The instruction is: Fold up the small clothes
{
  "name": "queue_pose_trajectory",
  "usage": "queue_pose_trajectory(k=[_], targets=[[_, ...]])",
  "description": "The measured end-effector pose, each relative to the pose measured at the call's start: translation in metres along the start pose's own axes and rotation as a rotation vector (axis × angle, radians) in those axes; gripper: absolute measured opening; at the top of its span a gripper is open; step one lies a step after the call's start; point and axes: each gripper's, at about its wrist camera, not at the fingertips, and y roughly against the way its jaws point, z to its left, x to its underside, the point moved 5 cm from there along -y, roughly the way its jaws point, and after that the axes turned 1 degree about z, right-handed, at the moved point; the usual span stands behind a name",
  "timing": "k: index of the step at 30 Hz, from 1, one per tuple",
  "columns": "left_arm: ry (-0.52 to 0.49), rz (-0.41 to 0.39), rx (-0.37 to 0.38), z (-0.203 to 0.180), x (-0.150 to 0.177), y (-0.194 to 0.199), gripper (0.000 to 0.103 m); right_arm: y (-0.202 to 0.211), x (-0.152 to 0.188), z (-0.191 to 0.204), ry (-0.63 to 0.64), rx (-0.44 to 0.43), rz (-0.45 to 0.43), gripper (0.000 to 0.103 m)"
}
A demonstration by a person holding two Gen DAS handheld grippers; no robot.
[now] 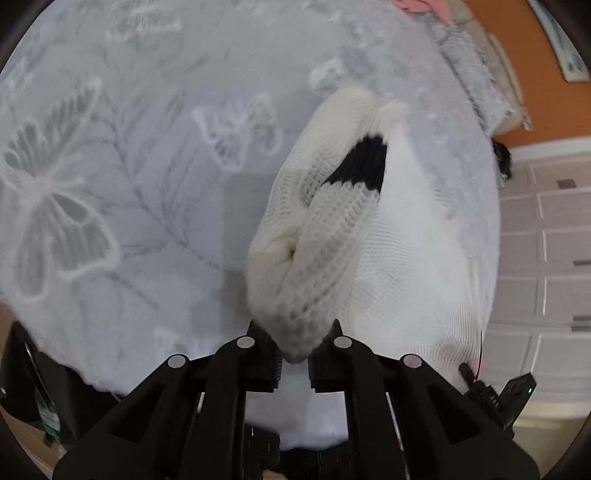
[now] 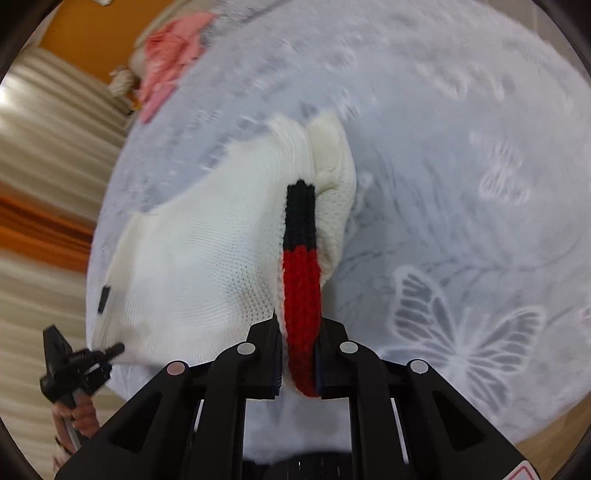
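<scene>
Left wrist view: the left tongs are clamped on a bunched corner of one white knitted garment with a black band, the knit squeezed between the two black fingers. From that pinch the cloth rises in a thick fold toward the middle of the frame, where one black patch shows, and spreads out to the right over the round desk covered by a pale grey cloth printed with white butterflies. At the lower right edge of the garment the other tongs are partly in view, touching the cloth's rim. One pink piece of clothing sits at the far top edge, well apart from the white one. An orange wall stands behind, and white panelled drawers are on the right.

Right wrist view: the right tongs are closed on a narrow strip of the same garment, one red section between the pads and one black section just above it. The white body lies to the left on the desk cloth. The left tongs nip the garment's lower left edge, held by a hand. The pink clothing lies at the desk's far left rim, apart from the white garment. Four printed butterflies can be counted, though motion blur softens most of them.
</scene>
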Motion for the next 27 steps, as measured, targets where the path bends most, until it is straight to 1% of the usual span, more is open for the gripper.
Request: queue_pose_trajectory(k=[2, 3, 4, 5, 6, 7, 8, 9, 10, 11, 12, 13, 14, 15, 16, 17, 18, 19, 21, 22, 23, 24, 25, 26, 27], targets=[[-0.026, 0.017, 0.007, -0.004, 0.014, 0.017, 0.009, 0.022, 0.017, -0.002, 0.037, 0.022, 0.012, 0.01], [-0.036, 0.027, 0.001, -0.004, 0.021, 0.022, 0.009, 0.026, 0.024, -0.005, 0.041, 0.031, 0.025, 0.01], [-0.053, 0.048, -0.013, -0.002, 0.035, 0.029, 0.009, 0.028, 0.033, -0.009, 0.044, 0.04, 0.043, 0.01], [-0.059, 0.059, -0.024, 0.0, 0.042, 0.031, 0.009, 0.028, 0.044, -0.016, 0.044, 0.049, 0.067, 0.01], [-0.064, 0.077, -0.04, 0.004, 0.05, 0.033, 0.01, 0.022, 0.061, -0.025, 0.045, 0.078, 0.103, 0.011], [-0.073, 0.101, -0.067, 0.011, 0.057, 0.032, 0.016, 0.012, 0.076, -0.034, 0.056, 0.122, 0.14, 0.017], [-0.089, 0.122, -0.124, 0.021, 0.068, 0.025, 0.017, 0.007, 0.084, -0.04, 0.065, 0.16, 0.157, 0.018], [-0.096, 0.126, -0.169, 0.026, 0.072, 0.022, 0.023, 0.002, 0.089, -0.045, 0.071, 0.223, 0.164, 0.019], [-0.101, 0.117, -0.249, 0.033, 0.075, 0.021, 0.025, 0.004, 0.09, -0.047, 0.066, 0.248, 0.156, 0.019], [-0.104, 0.093, -0.282, 0.033, 0.073, 0.024, 0.028, 0.008, 0.086, -0.045, 0.057, 0.231, 0.134, 0.019], [-0.11, 0.052, -0.282, 0.029, 0.069, 0.033, 0.032, 0.017, 0.075, -0.039, 0.052, 0.197, 0.085, 0.025], [-0.124, 0.018, -0.275, 0.02, 0.063, 0.039, 0.045, 0.025, 0.059, -0.03, 0.068, 0.19, 0.032, 0.047], [-0.146, -0.021, -0.278, 0.012, 0.056, 0.047, 0.061, 0.028, 0.048, -0.024, 0.088, 0.195, 0.002, 0.059], [-0.173, -0.064, -0.292, 0.002, 0.047, 0.053, 0.069, 0.03, 0.031, -0.013, 0.128, 0.198, -0.038, 0.069], [-0.212, -0.12, -0.302, -0.015, 0.033, 0.057, 0.078, 0.027, 0.014, -0.001, 0.163, 0.194, -0.058, 0.069], [-0.241, -0.151, -0.304, -0.028, 0.02, 0.057, 0.086, 0.02, 0.001, 0.005, 0.184, 0.191, -0.062, 0.069], [-0.264, -0.168, -0.305, -0.039, 0.007, 0.053, 0.088, 0.007, -0.016, 0.014, 0.215, 0.196, -0.061, 0.069], [-0.288, -0.179, -0.305, -0.051, -0.007, 0.044, 0.088, -0.004, -0.027, 0.019, 0.232, 0.207, -0.058, 0.069], [-0.297, -0.175, -0.326, -0.065, -0.032, 0.018, 0.088, -0.035, -0.048, 0.024, 0.252, 0.227, -0.038, 0.069], [-0.296, -0.165, -0.337, -0.067, -0.042, 0.001, 0.088, -0.047, -0.056, 0.024, 0.249, 0.237, -0.026, 0.069], [-0.287, -0.152, -0.352, -0.065, -0.05, -0.013, 0.085, -0.061, -0.06, 0.022, 0.244, 0.243, -0.008, 0.069], [-0.285, -0.128, -0.355, -0.064, -0.059, -0.032, 0.081, -0.076, -0.066, 0.019, 0.238, 0.251, 0.016, 0.069], [-0.286, -0.111, -0.356, -0.064, -0.062, -0.04, 0.058, -0.089, -0.069, 0.015, 0.231, 0.256, 0.037, 0.066], [-0.283, -0.083, -0.358, -0.062, -0.064, -0.05, 0.029, -0.099, -0.069, 0.012, 0.222, 0.228, 0.07, 0.056], [-0.273, -0.045, -0.358, -0.055, -0.066, -0.058, 0.02, -0.101, -0.069, 0.013, 0.212, 0.21, 0.091, 0.009]])
